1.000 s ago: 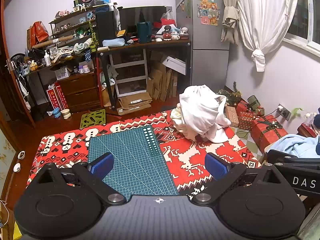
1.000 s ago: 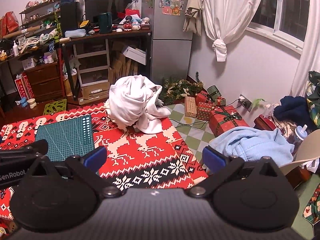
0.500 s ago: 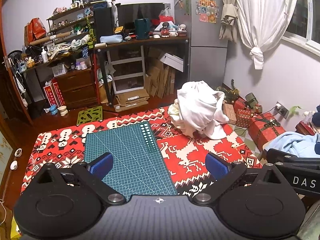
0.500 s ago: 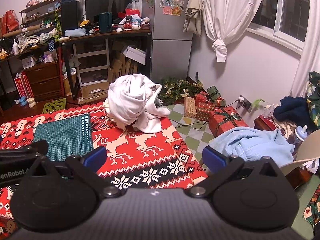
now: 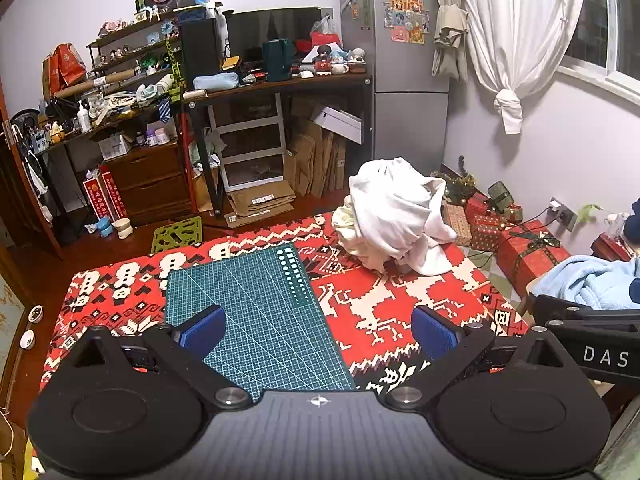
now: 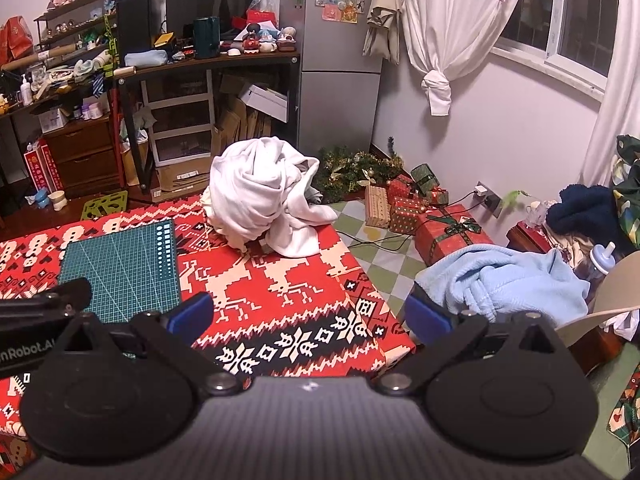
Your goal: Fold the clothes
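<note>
A crumpled white garment (image 5: 396, 216) lies heaped at the far right corner of the table (image 5: 400, 312), on its red patterned cloth. A green cutting mat (image 5: 252, 312) lies toward the near left edge. The left gripper (image 5: 318, 330) and the right gripper (image 6: 306, 314) both hang over the near edge with jaws wide, holding nothing.

White garment (image 5: 394, 210) (image 6: 264, 194), unfolded, bunched into a tall rumpled heap with deep creases; cream-coloured fabric (image 5: 347, 222) showing at its lower left edge. Resting on the far right corner of the red patterned tablecloth (image 5: 376, 304) (image 6: 272, 280), one loose flap trailing toward the cloth's right edge.
</note>
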A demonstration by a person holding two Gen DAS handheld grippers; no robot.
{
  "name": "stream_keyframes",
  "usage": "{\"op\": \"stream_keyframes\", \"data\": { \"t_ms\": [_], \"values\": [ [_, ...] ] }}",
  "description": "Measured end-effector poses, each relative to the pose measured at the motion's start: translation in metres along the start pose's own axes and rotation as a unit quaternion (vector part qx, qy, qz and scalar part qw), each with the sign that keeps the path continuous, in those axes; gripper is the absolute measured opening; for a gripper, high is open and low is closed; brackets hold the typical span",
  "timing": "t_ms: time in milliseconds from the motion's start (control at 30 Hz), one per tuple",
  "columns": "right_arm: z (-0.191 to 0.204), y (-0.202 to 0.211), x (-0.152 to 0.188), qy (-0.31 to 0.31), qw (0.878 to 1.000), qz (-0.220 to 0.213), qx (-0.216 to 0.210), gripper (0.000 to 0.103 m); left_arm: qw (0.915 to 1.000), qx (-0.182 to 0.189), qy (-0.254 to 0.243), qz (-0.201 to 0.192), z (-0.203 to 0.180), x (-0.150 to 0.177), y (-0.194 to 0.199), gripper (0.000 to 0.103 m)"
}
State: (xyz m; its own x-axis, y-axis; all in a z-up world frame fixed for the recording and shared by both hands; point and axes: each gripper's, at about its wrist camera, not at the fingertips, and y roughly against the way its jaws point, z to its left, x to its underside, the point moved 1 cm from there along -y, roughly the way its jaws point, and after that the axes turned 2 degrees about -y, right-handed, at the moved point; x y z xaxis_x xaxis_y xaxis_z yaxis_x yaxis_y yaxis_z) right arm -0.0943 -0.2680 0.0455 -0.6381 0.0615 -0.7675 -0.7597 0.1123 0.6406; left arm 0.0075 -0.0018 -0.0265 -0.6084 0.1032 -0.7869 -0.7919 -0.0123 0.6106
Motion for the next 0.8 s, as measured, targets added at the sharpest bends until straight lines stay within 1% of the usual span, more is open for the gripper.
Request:
{"op": "stream_keyframes", "data": {
  "t_ms": [200, 333, 467, 633, 700, 800],
  "values": [
    [-0.001, -0.005, 0.004, 0.004, 1.0, -0.002, 0.002, 0.103, 1.0, -0.004, 0.002, 0.004, 0.002, 0.003, -0.006, 0.1],
    [0.0, -0.009, 0.007, 0.011, 1.0, -0.008, 0.002, 0.103, 0.9999, -0.012, -0.005, -0.006, -0.001, 0.005, -0.007, 0.1],
    [0.002, -0.012, 0.01, 0.02, 1.0, -0.015, -0.005, 0.103, 0.9999, -0.008, -0.005, -0.013, -0.002, 0.007, -0.009, 0.1],
    [-0.001, -0.02, 0.019, 0.005, 1.0, -0.021, -0.016, 0.103, 0.9994, -0.014, -0.006, -0.033, -0.001, 0.011, -0.016, 0.099],
    [-0.004, -0.025, 0.026, 0.0, 1.0, -0.027, -0.016, 0.103, 0.9994, -0.011, -0.011, -0.032, -0.002, 0.013, -0.022, 0.099],
    [-0.006, -0.034, 0.035, 0.001, 0.999, -0.034, -0.014, 0.103, 0.9994, 0.005, -0.01, -0.032, -0.002, 0.018, -0.031, 0.1]
  ]
}}
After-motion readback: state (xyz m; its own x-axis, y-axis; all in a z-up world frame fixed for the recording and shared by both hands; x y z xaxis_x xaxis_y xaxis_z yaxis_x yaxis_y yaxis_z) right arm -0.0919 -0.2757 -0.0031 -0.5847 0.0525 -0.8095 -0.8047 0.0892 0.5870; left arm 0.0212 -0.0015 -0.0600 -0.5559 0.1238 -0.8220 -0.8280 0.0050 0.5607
